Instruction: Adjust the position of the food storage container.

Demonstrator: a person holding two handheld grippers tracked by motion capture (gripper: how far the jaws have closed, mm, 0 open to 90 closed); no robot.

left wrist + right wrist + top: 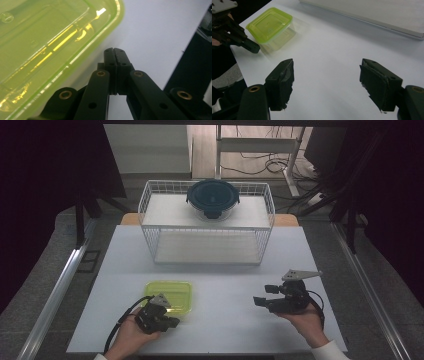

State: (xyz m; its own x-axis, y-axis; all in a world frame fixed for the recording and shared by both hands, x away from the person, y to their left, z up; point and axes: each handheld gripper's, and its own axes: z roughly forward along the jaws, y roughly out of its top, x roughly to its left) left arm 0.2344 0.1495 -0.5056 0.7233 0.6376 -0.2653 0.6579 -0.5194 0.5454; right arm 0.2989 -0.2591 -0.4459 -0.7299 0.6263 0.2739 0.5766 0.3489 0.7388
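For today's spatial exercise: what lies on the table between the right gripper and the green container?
Only bare white table separates the right gripper from the green container, seen in the right gripper view.

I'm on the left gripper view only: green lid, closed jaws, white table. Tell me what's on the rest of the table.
Observer: A white wire basket stands at the far side, with a dark round lidded bowl on its upper shelf.
Operator: Report the other hand-held gripper.
Observer: The right hand-held gripper is open, jaws wide apart over bare table, nothing between them.
Operator: Say what's under that green lid.
Observer: The right gripper view shows the lid on a clear tub, a closed green box sitting by the left hand-held gripper.
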